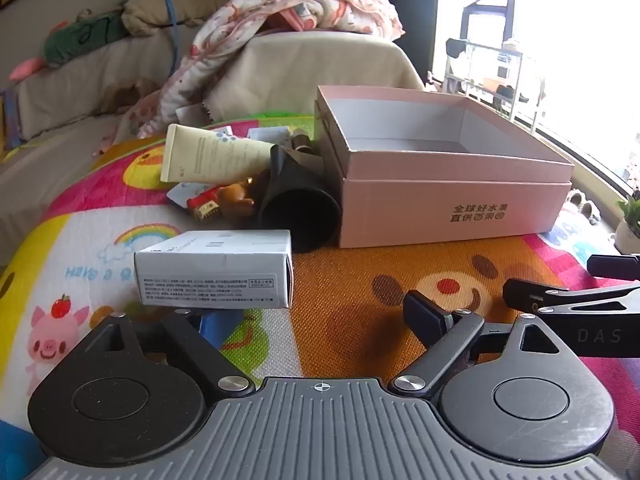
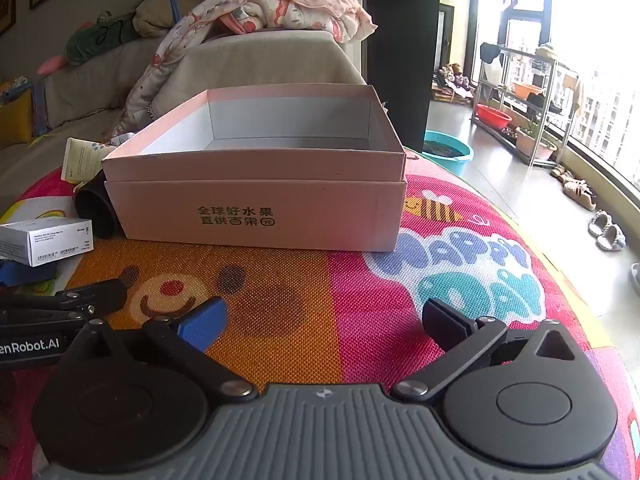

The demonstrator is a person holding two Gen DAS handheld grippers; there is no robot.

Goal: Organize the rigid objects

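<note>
An open pink cardboard box [image 1: 448, 208] [image 2: 256, 216] stands on the colourful play mat, and nothing shows inside it. To its left lie a black cup [image 1: 296, 212] [image 2: 94, 208] on its side, a cream tube [image 1: 212, 156] [image 2: 80, 160], a brown bear figure [image 1: 240, 196] and a red packet [image 1: 204, 202]. A white carton [image 1: 216, 268] [image 2: 44, 240] lies nearest, just ahead of my left gripper [image 1: 320, 316], whose jaws stand open and hold nothing. My right gripper [image 2: 324, 320] is open too, over bare mat in front of the pink box.
A covered sofa [image 1: 304, 64] with a patterned blanket [image 2: 280, 8] stands behind the mat. On the floor to the right are a teal basin [image 2: 448, 152], a metal rack [image 2: 520, 112] and shoes [image 2: 608, 232]. A potted plant [image 1: 630, 220] sits at the mat's right edge.
</note>
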